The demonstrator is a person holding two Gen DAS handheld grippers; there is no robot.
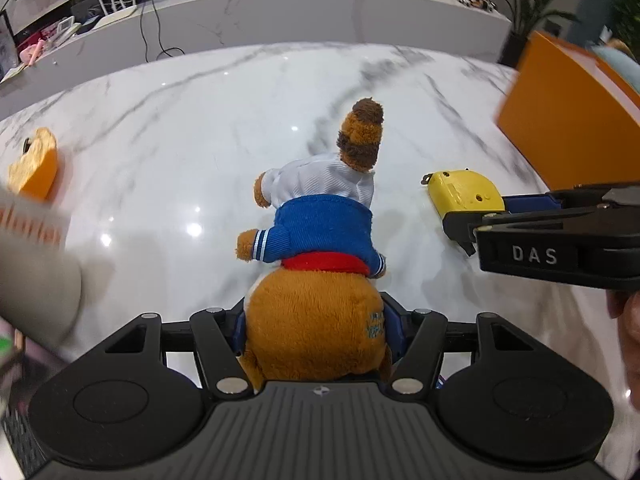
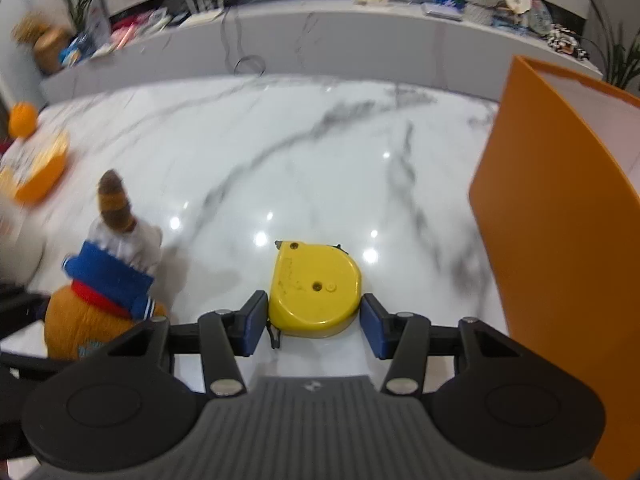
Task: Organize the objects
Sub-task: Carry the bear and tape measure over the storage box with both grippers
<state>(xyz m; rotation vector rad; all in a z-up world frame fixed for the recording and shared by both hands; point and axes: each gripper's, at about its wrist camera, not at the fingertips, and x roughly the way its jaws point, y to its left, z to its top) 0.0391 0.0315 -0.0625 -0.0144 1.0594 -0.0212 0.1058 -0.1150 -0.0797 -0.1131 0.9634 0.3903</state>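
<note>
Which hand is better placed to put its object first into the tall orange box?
Probably the right. Its tongs hold the yellow plastic tape measure and the tall orange box stands just beside them. The left tongs with the brown plush bear are farther from it.

A black cable hangs down the grey ledge, potted plants at its ends.

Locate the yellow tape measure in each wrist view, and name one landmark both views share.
Left wrist view: the yellow tape measure sits right of centre, held at the tip of the right gripper reaching in from the right edge.
Right wrist view: the tape measure is low at centre, between that gripper's blue fingers.
Shared landmark: the orange box, at the right in both.
</note>
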